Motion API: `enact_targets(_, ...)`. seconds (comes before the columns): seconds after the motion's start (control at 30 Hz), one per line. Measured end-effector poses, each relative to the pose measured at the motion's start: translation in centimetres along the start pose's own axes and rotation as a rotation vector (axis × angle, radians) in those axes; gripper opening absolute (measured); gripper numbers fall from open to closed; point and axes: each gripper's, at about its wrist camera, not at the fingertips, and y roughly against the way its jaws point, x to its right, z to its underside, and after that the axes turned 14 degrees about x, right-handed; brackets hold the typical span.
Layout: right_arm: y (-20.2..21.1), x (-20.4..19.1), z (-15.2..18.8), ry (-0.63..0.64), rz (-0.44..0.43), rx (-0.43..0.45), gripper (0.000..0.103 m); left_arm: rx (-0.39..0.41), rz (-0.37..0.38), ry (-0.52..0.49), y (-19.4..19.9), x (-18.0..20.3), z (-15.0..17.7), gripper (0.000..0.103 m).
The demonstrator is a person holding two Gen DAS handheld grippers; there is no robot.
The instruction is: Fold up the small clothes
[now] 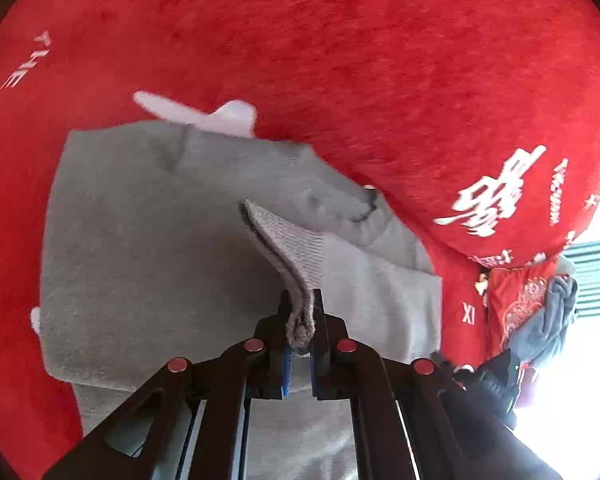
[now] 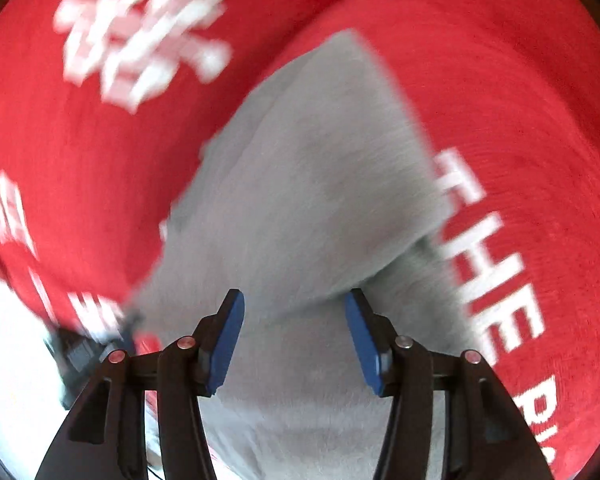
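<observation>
left gripper (image 1: 300,320) pinching grey garment (image 1: 148,248) cuff, seen in left view only; right gripper (image 2: 294,308) gaping, empty

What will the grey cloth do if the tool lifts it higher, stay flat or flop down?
Probably flop. The grey cloth already bends into a soft peak where the left tool pinches its ribbed edge, so it looks limp, not stiff. It seems light, since a small pinch raises it. Its fuzzy surface may cling a little to the red blanket instead of sliding.
</observation>
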Motion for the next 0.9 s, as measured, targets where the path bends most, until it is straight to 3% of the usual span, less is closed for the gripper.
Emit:
enact_targets(0.07, 0.1, 1.3, -1.2, -0.119, -0.017, 0.048, 0.053, 0.010, 0.001, 0.018, 0.2, -0.1, -0.3, 0.007)
enact_targets(0.1, 0.2, 1.5, -1.8, -0.142, -0.004, 0.066, 0.025, 0.017, 0.004, 0.013, 0.5, 0.0, -0.4, 0.007)
enact_targets(0.13, 0.4, 1.4, -2.4, -0.137, 0.009, 0.082, 0.006, 0.018, 0.006, 0.003, 0.7, 0.2, -0.3, 0.007)
enact_targets(0.3, 2.7, -1.1, -4.6, 0.067, 0.012, 0.113, 0.006, -0.014, -0.015, -0.049, 0.0, 0.5, 1.2, 0.007)
enact_targets(0.4, 2.1, -0.4, -4.6, 0.167, 0.063, 0.052, 0.006, -0.060, -0.085, -0.062, -1.8, -1.1, 3.0, 0.007)
enact_targets(0.5, 0.6, 1.1, -4.1, 0.183, 0.093, -0.094, 0.011, -0.060, -0.086, -0.040, -2.0, -2.2, 3.9, 0.007)
enact_targets(0.57, 2.3, 1.6, -3.5, 0.227, 0.075, -0.126, 0.022, -0.054, -0.087, -0.051, -1.6, -2.1, 3.9, 0.007)
enact_targets(0.63, 4.2, 0.7, -3.4, 0.289, 0.049, -0.118, 0.041, -0.059, -0.098, -0.072, -1.7, -1.8, 3.8, 0.007)
enact_targets(0.67, 5.1, 0.5, -3.7, 0.303, 0.036, -0.101, 0.042, -0.060, -0.103, -0.085, -1.7, -1.5, 3.7, 0.007)
enact_targets(0.8, 5.3, 0.9, -6.9, 0.262, 0.060, -0.017, 0.043, -0.062, -0.122, -0.112, -2.0, -0.9, 3.6, 0.007)
enact_targets(0.9, 2.9, 2.9, -9.4, 0.133, 0.052, -0.032, 0.043, -0.062, -0.127, -0.107, -2.1, -0.8, 3.5, 0.007)
